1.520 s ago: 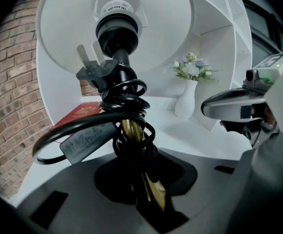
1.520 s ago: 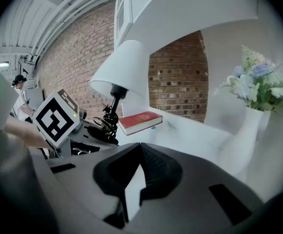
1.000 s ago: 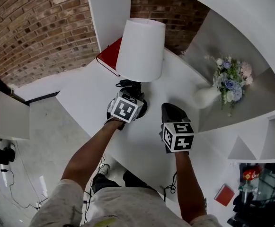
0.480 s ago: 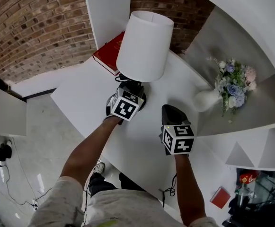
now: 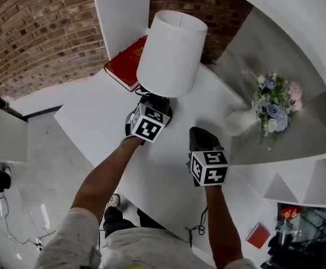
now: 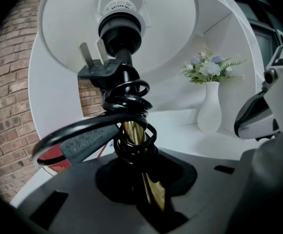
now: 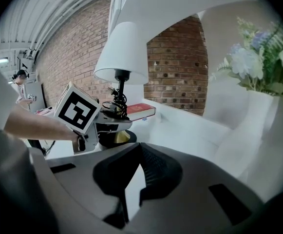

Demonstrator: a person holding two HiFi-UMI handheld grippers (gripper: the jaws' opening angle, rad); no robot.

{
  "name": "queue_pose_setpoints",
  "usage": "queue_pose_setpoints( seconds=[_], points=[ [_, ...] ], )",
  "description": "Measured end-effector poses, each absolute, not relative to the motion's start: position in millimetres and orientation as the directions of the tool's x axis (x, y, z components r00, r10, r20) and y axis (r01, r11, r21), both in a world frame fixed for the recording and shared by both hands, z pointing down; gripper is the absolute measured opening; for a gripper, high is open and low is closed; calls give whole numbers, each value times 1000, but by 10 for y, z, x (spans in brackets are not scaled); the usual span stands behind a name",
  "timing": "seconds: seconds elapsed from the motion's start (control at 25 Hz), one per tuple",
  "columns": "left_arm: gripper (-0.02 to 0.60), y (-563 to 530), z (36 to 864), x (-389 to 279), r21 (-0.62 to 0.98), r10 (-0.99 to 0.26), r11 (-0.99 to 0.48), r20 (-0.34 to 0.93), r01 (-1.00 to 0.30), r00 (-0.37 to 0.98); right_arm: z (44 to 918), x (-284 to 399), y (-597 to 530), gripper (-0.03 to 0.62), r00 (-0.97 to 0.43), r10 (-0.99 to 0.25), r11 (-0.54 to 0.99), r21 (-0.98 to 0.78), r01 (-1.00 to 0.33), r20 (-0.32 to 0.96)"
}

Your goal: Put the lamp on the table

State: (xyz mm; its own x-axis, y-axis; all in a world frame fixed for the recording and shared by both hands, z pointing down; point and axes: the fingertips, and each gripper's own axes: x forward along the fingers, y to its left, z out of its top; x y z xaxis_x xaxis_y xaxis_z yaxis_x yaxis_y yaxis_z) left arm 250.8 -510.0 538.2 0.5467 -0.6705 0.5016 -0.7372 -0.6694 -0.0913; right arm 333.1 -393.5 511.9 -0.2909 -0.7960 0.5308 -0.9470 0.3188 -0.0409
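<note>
The lamp has a white shade [image 5: 171, 52], a brass stem [image 6: 134, 133] and a round black base [image 7: 116, 139] low over or on the white table [image 5: 95, 116]. Its black cord [image 6: 129, 108] is coiled round the stem, and the plug [image 6: 100, 69] sticks out under the bulb socket. My left gripper [image 5: 152, 106] is shut on the stem just above the base, and the lamp stands nearly upright. My right gripper [image 5: 199, 134] hovers over the table to the right of the lamp, jaws together with nothing in them [image 7: 131, 179].
A red book [image 5: 126, 66] lies at the table's far side against a brick wall. A white vase [image 5: 241, 118] of flowers [image 5: 272, 100] stands on a curved white shelf [image 5: 303, 133] to the right. Grey floor [image 5: 39, 167] lies left of the table.
The lamp and my left gripper have drifted slightly toward the far side of the table. The right gripper has barely moved.
</note>
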Motion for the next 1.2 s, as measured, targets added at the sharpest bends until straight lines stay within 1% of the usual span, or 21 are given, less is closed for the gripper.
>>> queue_pose_setpoints(
  seconds=[0.4, 1.2],
  points=[
    [94, -5131, 5396, 2566, -124, -686, -672, 477, -730, 550, 5175, 3361, -3920, 5, -297, -789, 327, -42, -944, 538],
    [87, -5059, 5444, 2503, -107, -710, -653, 433, -750, 556, 5244, 3330, -3840, 5, -305, -774, 333, -53, -941, 555]
  ],
)
